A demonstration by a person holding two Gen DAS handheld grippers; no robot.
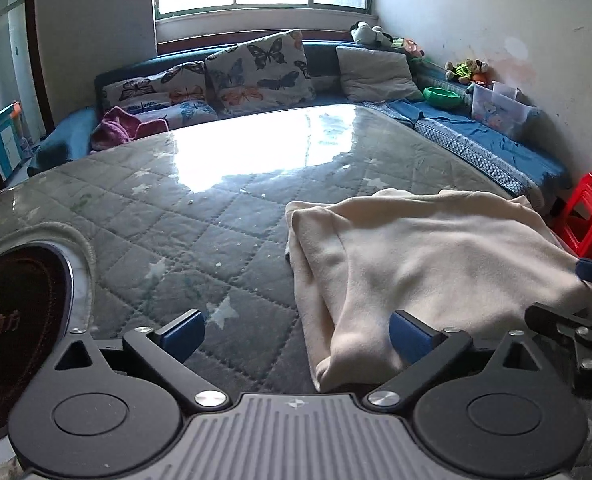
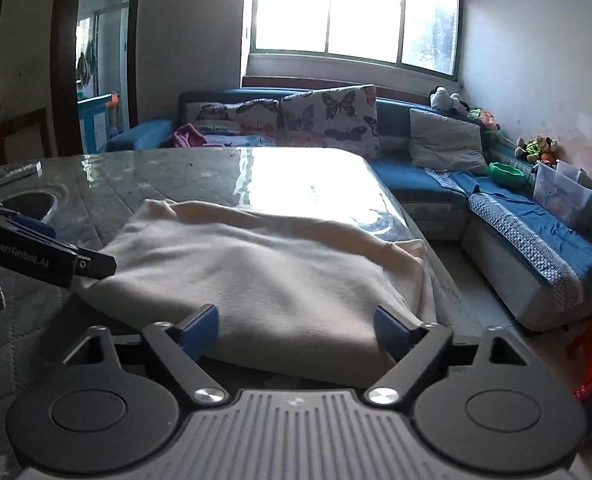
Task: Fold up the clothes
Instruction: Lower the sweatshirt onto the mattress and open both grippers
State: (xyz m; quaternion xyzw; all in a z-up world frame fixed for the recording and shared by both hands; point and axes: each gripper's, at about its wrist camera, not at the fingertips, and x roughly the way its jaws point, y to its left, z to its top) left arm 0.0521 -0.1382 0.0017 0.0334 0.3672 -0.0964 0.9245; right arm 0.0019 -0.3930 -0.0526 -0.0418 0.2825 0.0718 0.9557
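Cloth (image 1: 435, 264), cream and fleecy, lay in a thick, rounded bundle of several layers on the right part of the table (image 1: 176, 216), close to its right edge. Whether it was already folded to the end, or only half way, the pictures did not settle.

At the left, the table showed a round dark inset (image 1: 20, 320) and a glossy quilted cover with stars. The left gripper (image 1: 296, 336) stood low at the near left corner of the cloth with its jaws wide apart and nothing between them; its right pad (image 1: 409, 332) was just beside the cloth's hanging fold, but I could not tell if it touched. Further right, the right gripper (image 2: 296, 328) faced the near edge of the cloth, also spread wide and holding nothing, both blue pads near the fabric.

I judged the cloth to be light, soft and limp, so it would sag and not keep its shape when lifted. The fleece should give good grip, but the smooth cover might let the whole bundle slide. A good hold would be at the near corners, pinching all layers together, so that the layers below do not stay behind.

Beyond the table stood a sofa (image 2: 415, 184), and at the far right a red stool (image 1: 587, 208).
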